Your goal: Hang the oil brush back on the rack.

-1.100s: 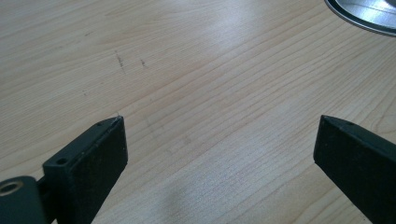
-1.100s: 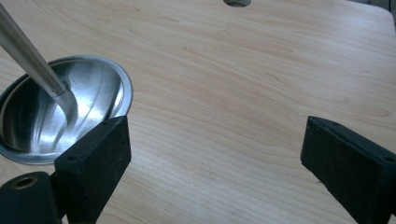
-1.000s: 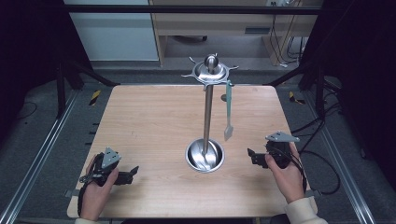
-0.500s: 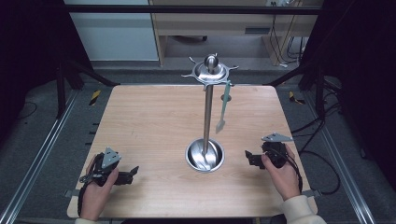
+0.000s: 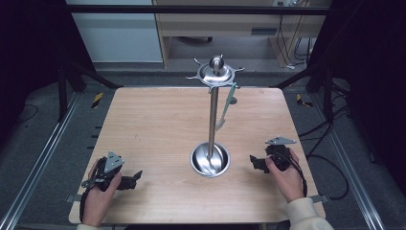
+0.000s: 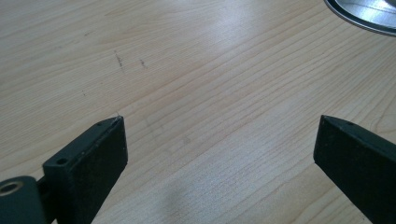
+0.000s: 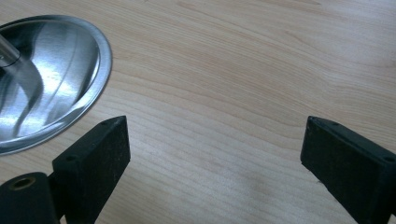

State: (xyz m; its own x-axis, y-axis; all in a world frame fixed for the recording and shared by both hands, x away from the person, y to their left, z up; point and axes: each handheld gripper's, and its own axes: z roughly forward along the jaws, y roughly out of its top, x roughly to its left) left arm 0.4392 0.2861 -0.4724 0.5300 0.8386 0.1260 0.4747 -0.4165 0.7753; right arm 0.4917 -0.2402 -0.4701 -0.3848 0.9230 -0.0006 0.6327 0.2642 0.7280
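A steel utensil stand (image 5: pixel 213 115) rises from a round dish base (image 5: pixel 209 159) in the middle of the wooden table (image 5: pixel 153 129). One pale green utensil (image 5: pixel 226 108) hangs from its hooked top ring (image 5: pixel 216 73). My left gripper (image 5: pixel 135 178) rests open near the front left of the table, and in its own view my left gripper (image 6: pixel 219 140) has bare wood between the jaws. My right gripper (image 5: pixel 253 162) lies open just right of the dish base. In its own view my right gripper (image 7: pixel 215 140) holds nothing, with the dish base (image 7: pixel 46 79) at the upper left.
Metal rails (image 5: pixel 43 158) run along both sides of the table. A cabinet (image 5: pixel 215 24) and cables (image 5: pixel 292 43) stand on the floor behind it. Bare wood lies between the stand and each gripper.
My right gripper has slid a little left, toward the dish base. The hanging utensil has swung slightly. The left gripper has stayed put.
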